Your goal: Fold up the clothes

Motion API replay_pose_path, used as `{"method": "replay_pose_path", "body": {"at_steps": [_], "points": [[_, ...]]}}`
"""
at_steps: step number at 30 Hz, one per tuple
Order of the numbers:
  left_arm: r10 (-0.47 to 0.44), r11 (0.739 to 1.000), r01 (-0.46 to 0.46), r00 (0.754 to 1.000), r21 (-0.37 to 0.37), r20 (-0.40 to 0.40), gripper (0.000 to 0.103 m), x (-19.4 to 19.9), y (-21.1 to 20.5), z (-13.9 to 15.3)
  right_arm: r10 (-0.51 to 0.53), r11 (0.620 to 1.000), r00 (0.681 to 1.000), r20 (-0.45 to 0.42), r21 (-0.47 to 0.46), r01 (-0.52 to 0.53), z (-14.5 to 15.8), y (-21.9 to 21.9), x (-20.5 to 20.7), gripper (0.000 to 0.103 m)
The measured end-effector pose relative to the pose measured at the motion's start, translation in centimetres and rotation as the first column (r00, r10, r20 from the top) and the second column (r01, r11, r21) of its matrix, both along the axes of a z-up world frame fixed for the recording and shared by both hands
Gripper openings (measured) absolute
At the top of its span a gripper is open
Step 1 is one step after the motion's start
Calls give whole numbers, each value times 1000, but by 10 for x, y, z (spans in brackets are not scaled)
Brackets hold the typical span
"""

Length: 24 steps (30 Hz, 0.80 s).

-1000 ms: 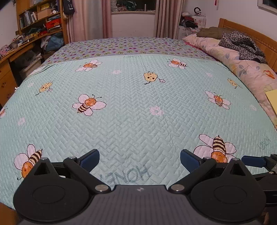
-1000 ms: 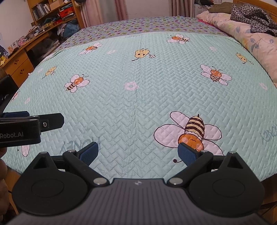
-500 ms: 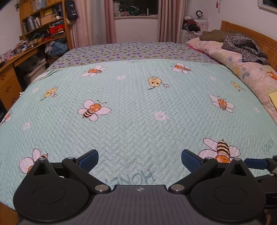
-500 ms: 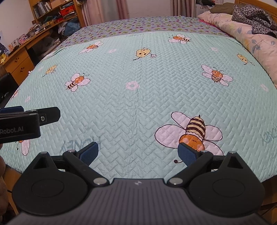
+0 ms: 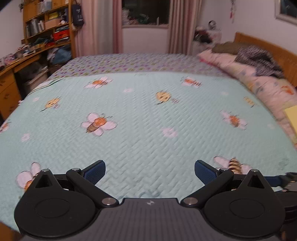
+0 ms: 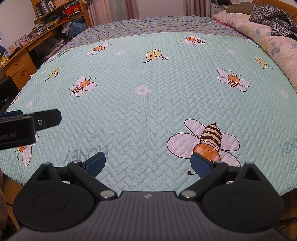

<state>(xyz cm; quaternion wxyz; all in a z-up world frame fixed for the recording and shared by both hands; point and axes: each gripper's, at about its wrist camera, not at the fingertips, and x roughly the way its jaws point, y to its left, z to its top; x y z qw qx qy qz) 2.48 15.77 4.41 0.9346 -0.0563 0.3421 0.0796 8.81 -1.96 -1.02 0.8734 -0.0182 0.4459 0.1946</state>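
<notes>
A dark speckled garment (image 5: pixel 259 59) (image 6: pixel 272 16) lies crumpled on the pink floral quilt at the far right, by the wooden headboard. An olive-brown garment (image 5: pixel 224 47) (image 6: pixel 239 7) sits just behind it. My left gripper (image 5: pixel 150 171) hangs open over the near edge of the mint bee-print bedspread (image 5: pixel 148 120), with nothing between its blue pads. My right gripper (image 6: pixel 147 164) is open too, above the near edge of the same bedspread (image 6: pixel 148 92), beside a large printed bee. The left gripper's body shows at the left edge of the right wrist view. Both are far from the garments.
A rolled pink floral quilt (image 5: pixel 259 87) (image 6: pixel 269 42) runs along the bed's right side. A wooden desk with drawers (image 5: pixel 9 89) (image 6: pixel 20 68) and cluttered bookshelves (image 5: pixel 46 27) stand left of the bed. Curtains (image 5: pixel 182 26) and a window are at the far wall.
The left wrist view has tilted upward and pulled back, now blurred by motion, showing more of the window and walls. The right gripper has barely moved. Both stay open.
</notes>
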Motion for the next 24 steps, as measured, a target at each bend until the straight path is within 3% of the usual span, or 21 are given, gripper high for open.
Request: {"method": "replay_pose_path", "body": {"at_steps": [5, 9, 12, 24], "points": [[-41, 999, 41, 992, 4, 116, 102, -18, -8, 11, -3, 1000, 1000, -1, 2, 3, 0, 0, 0, 98], [-75, 997, 76, 986, 1, 147, 100, -23, -13, 13, -4, 1000, 1000, -2, 5, 4, 0, -1, 0, 98], [-108, 992, 115, 988, -56, 113, 96, -16, -9, 9, -4, 1000, 1000, -4, 7, 4, -1, -2, 0, 98], [-37, 997, 38, 999, -60, 5, 95, -2, 3, -6, -19, 1000, 1000, -9, 18, 19, -4, -6, 0, 98]]}}
